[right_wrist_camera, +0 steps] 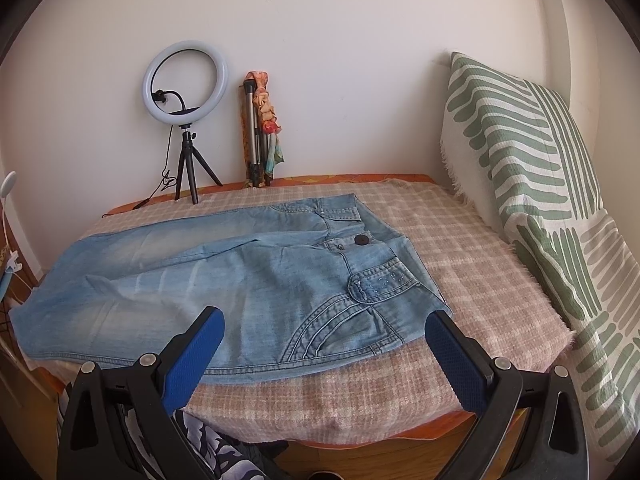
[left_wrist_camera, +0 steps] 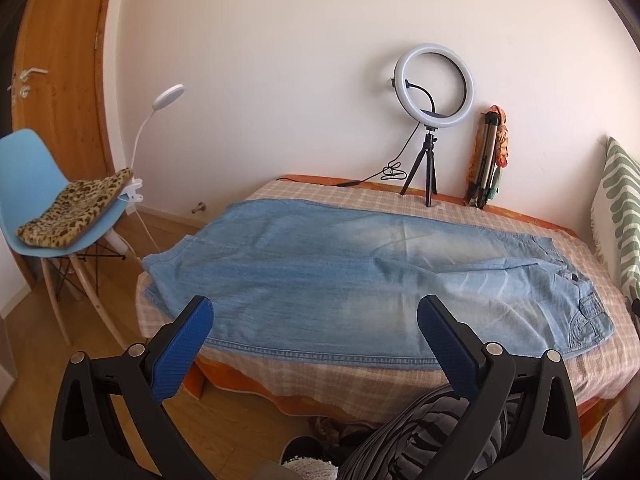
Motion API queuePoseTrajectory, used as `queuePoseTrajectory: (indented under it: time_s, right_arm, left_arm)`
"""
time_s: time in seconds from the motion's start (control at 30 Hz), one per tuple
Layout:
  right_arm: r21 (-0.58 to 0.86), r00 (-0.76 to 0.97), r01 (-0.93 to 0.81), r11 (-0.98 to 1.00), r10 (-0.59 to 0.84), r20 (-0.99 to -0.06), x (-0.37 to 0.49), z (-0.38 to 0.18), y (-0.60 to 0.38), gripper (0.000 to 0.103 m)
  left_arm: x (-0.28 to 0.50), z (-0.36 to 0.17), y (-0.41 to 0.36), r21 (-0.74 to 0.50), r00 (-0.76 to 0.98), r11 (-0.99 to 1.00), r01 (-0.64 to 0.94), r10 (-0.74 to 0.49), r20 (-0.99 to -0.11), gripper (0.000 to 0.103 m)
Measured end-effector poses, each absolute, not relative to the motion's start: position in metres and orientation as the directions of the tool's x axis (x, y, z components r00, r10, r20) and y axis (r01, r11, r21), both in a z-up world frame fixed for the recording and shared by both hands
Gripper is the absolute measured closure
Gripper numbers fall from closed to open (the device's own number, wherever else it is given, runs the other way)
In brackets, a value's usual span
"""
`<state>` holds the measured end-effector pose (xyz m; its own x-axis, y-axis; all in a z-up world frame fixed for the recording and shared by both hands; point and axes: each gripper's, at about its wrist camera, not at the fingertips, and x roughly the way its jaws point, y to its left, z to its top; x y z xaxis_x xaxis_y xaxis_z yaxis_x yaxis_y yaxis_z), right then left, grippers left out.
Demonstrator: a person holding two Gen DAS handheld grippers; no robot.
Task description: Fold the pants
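Note:
Light blue denim pants (left_wrist_camera: 320, 272) lie flat across a bed with a checked pink cover (left_wrist_camera: 340, 376), legs to the left, waist to the right. In the right wrist view the pants (right_wrist_camera: 240, 276) show their waistband, black button (right_wrist_camera: 361, 239) and front pocket. My left gripper (left_wrist_camera: 316, 308) is open and empty, hovering just before the pants' near edge, toward the legs. My right gripper (right_wrist_camera: 326, 320) is open and empty, in front of the waist and pocket end.
A ring light on a tripod (left_wrist_camera: 432, 92) and a folded tripod (left_wrist_camera: 486, 160) stand against the back wall. A blue chair with a leopard cushion (left_wrist_camera: 60, 208) and a clip lamp (left_wrist_camera: 168, 96) stand left. A green striped pillow (right_wrist_camera: 532, 184) leans at the right.

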<state>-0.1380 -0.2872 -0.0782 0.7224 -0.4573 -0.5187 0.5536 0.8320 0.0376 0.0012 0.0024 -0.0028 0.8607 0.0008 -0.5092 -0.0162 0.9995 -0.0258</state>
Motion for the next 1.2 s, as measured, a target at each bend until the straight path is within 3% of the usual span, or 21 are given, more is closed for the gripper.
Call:
queuePoseTrajectory:
  time_s: [0.6,1.03,1.2]
  right_arm:
    - [-0.003,0.726,0.533,0.846,-0.459,-0.512,-0.136,-0.080,-0.289,0.001]
    - [-0.110,0.775,0.348,0.931,-0.351,-0.526,-0.128,-0.103,-0.292,0.002]
    - [-0.155,0.785,0.201,0.967,-0.254,-0.565,-0.113,-0.120,-0.283,0.006]
  left_arm:
    - [0.006,-0.012,0.004,0.004,0.851,1.000,-0.024,0.022,-0.524,0.001]
    - [0.021,-0.051,0.048,-0.069,0.803,0.996,-0.062,0.009,-0.595,0.002]
    - [0.032,-0.071,0.060,-0.008,0.767,0.998,-0.068,0.047,-0.640,0.018]
